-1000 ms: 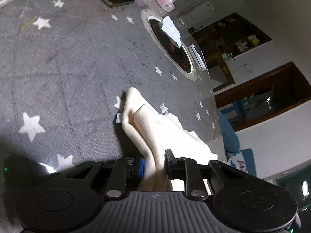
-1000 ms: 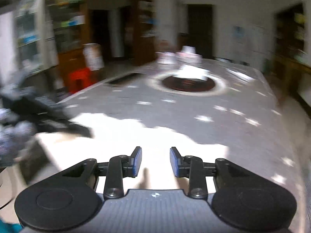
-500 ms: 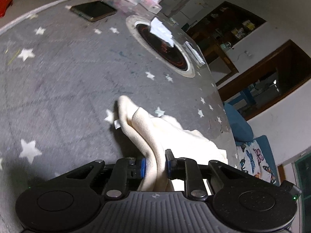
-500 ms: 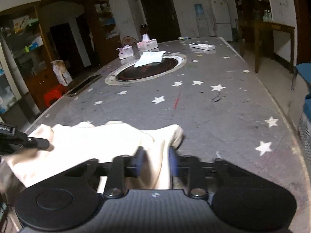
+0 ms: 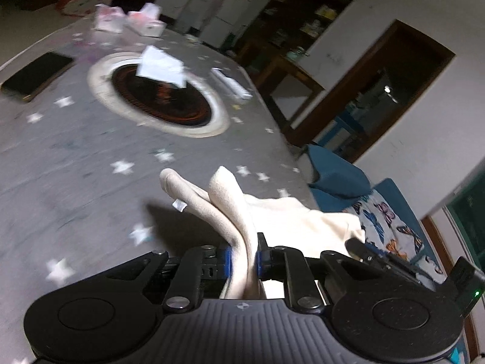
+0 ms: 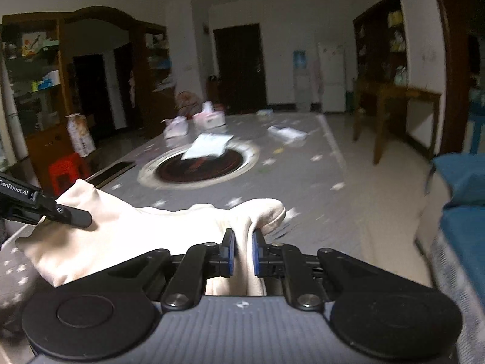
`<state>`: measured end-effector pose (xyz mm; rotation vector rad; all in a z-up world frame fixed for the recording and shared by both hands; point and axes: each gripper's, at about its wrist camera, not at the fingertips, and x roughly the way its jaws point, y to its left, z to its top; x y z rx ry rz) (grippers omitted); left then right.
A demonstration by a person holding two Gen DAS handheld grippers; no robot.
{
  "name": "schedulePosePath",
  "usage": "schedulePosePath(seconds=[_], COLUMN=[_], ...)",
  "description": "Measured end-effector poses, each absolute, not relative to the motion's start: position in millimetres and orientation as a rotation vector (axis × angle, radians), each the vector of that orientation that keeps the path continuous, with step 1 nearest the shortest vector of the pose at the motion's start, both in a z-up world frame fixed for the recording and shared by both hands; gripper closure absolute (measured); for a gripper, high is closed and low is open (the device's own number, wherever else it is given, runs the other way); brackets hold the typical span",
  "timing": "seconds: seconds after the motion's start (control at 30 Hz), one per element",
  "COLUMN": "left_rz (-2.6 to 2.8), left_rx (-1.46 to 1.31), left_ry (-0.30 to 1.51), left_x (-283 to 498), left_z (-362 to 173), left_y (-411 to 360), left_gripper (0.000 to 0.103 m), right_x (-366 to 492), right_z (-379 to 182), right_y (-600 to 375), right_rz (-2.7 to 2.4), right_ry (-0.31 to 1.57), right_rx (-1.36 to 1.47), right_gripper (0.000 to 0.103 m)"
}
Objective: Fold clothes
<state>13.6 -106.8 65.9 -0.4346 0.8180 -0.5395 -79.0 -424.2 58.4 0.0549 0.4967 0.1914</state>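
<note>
A cream garment is bunched at the near edge of the grey star-patterned table. My left gripper pinches a raised fold of it, the jaws still closing on the cloth. In the right wrist view the garment stretches leftward, and my right gripper grips another fold, its jaws also closing with cloth between the pads. The left gripper's finger shows on the garment's far left corner. The garment hangs between both grippers, partly off the table.
A round dark burner inset with a white paper on it lies mid-table. A phone, a white remote and tissue packs lie beyond. A blue cushioned seat stands right of the table.
The right gripper, open a second ago, has shut on a fold of the garment. Both grippers have risen with the cloth, and the left has rolled, bringing more of the room into view.
</note>
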Motion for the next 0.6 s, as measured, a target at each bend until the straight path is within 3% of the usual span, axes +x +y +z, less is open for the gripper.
schedulePosePath(seconds=[0.33, 0.6], left_rz=[-0.626, -0.599], left_rx=[-0.308, -0.254], left_ry=[0.800, 0.861], left_x=[52, 71], left_z=[73, 45], left_y=[-181, -204], left_gripper=[0.087, 0.087], right_x=[-57, -35], right_z=[69, 41], right_y=[-465, -481], right_rz=[0.072, 0.024], right_ry=[0.464, 0.518], right_rx=[-0.011, -0.001], right_gripper=[0.093, 0.093])
